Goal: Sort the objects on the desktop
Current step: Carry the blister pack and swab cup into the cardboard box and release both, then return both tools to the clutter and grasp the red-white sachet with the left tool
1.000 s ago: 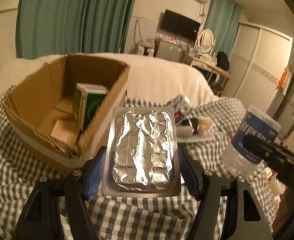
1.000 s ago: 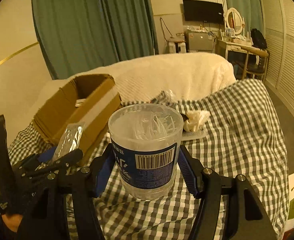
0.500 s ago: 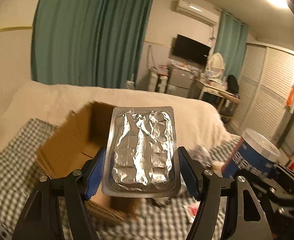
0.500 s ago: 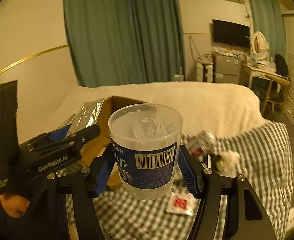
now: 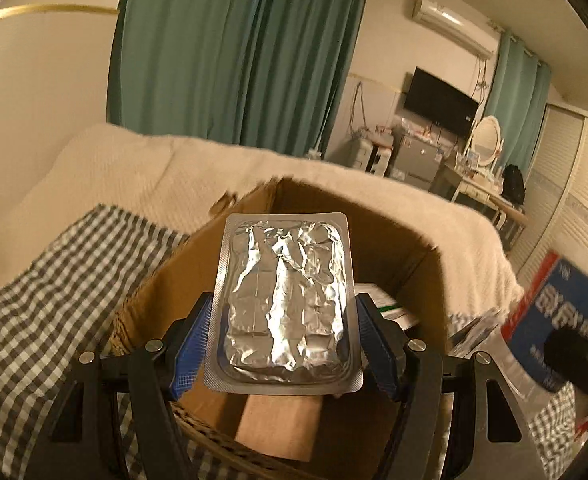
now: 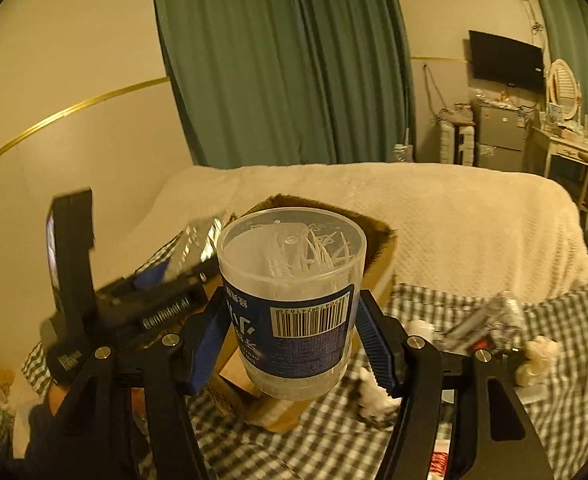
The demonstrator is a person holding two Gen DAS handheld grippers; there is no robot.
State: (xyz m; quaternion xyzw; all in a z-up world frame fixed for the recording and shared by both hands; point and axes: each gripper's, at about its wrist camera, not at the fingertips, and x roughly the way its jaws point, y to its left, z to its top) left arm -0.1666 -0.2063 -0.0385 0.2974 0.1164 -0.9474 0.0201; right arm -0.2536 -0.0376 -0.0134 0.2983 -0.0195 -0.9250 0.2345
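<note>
My left gripper is shut on a silver foil blister pack and holds it above the open cardboard box. A green and white carton lies inside the box. My right gripper is shut on a clear plastic tub with a blue label that holds white picks. It hangs over the box's near right corner. The tub also shows in the left wrist view, to the right of the box. The left gripper and the pack show at the left of the right wrist view.
The box stands on a checked cloth over a table, with a cream-covered sofa behind it. Small items lie on the cloth to the right: a shiny wrapper, white wads and a red-printed sachet.
Both grippers have risen and moved toward the box with their loads. The blister pack is now over the box's inside, and the tub has moved to the box's right side.
</note>
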